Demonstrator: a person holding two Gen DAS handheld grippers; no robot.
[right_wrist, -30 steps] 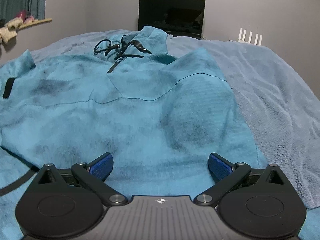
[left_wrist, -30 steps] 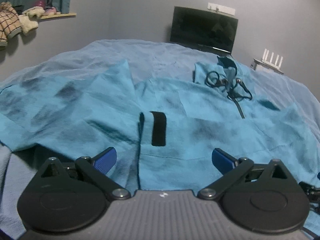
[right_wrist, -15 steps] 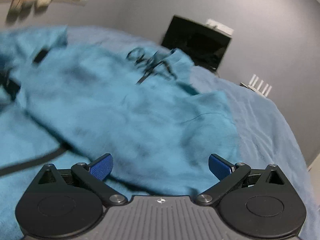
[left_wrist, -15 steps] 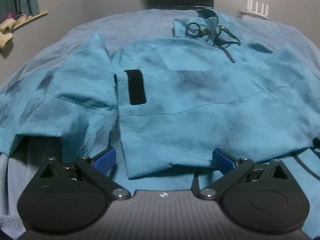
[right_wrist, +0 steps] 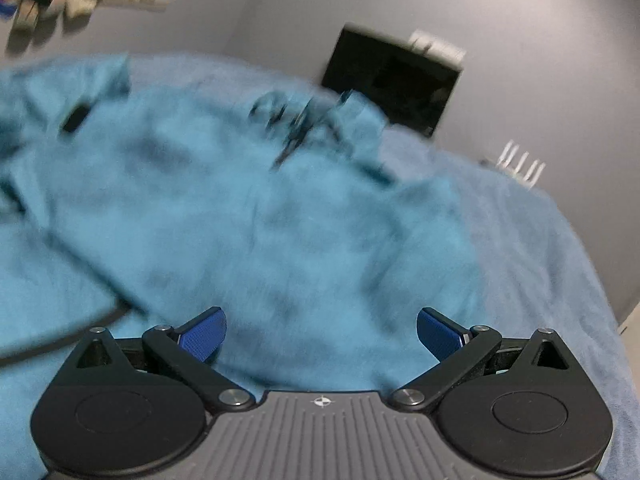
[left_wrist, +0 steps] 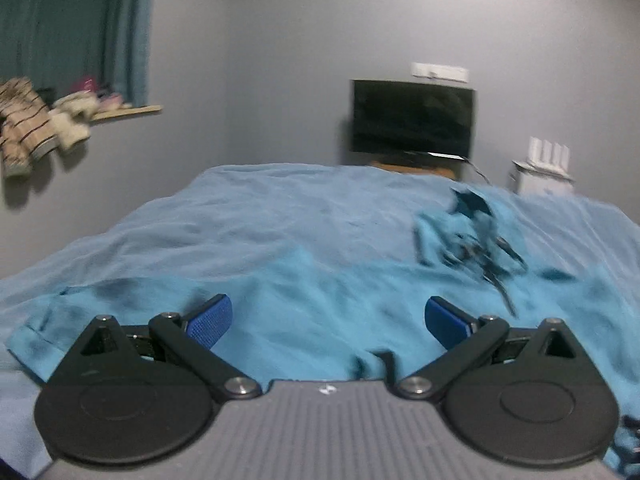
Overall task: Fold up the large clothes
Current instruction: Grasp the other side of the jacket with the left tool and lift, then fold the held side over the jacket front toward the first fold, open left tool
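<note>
over the bed (left_wrist: pixel 280 208), both claws, left (left_wrist: pixel 326 320) and right (right_wrist: pixel 322 330), stay spread and empty, now lifted off the teal jacket (right_wrist: pixel 240 220).

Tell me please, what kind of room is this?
Most likely a bedroom. A wide bed with a blue cover fills the view, a dark television stands against the grey wall, and a curtain hangs at a window sill.

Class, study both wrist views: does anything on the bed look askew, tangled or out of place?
The teal jacket lies rumpled and crooked on the blue bedspread, not flat. Its black drawcords sit in a loose tangle near the collar. Both views are blurred, so finer detail cannot be told.
</note>
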